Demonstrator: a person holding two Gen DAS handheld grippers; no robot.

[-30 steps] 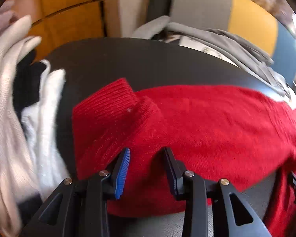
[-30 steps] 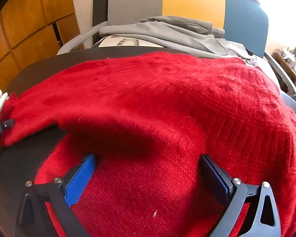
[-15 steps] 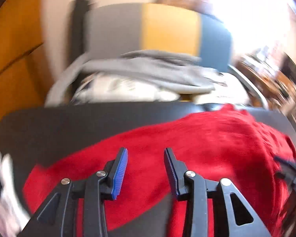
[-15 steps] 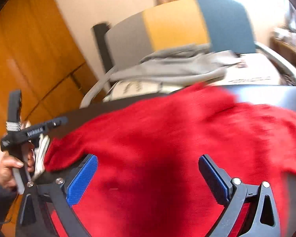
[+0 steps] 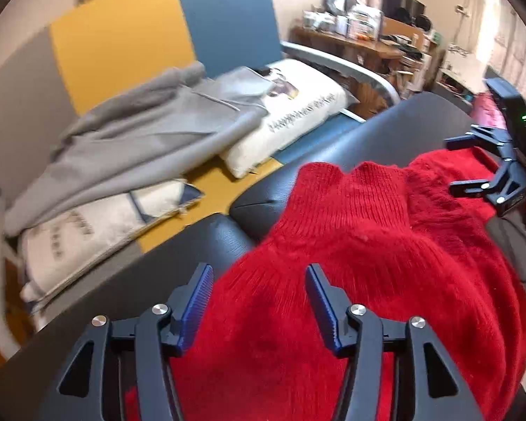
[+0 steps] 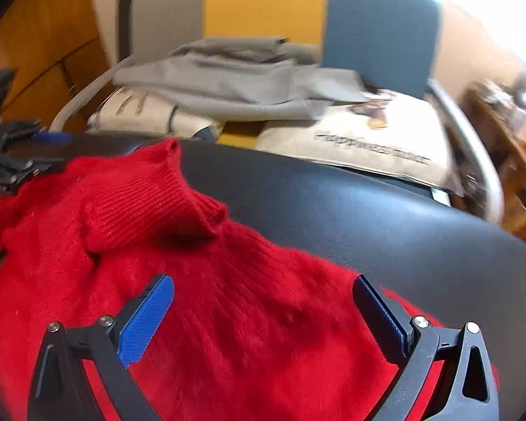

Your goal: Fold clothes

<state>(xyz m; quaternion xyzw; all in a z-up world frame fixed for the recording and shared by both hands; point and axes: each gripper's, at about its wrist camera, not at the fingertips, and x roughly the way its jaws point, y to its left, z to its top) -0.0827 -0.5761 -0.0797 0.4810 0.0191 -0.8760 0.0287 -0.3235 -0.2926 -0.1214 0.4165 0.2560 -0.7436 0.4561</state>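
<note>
Red sweater: lay flat on the black table beneath both your jaws, ribbed collar pointing away. Your left gripper and right gripper: jaws released, empty.

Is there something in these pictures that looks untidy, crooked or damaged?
No damage shows. The red sweater lies bunched on the black table, its ribbed collar rucked up rather than flat. Behind, a grey hoodie lies crumpled over the cushions. Both grippers are open.

Fuzzy red knit sweater, ribbed turtleneck collar up top; bunched, partly folded on dark table
</note>
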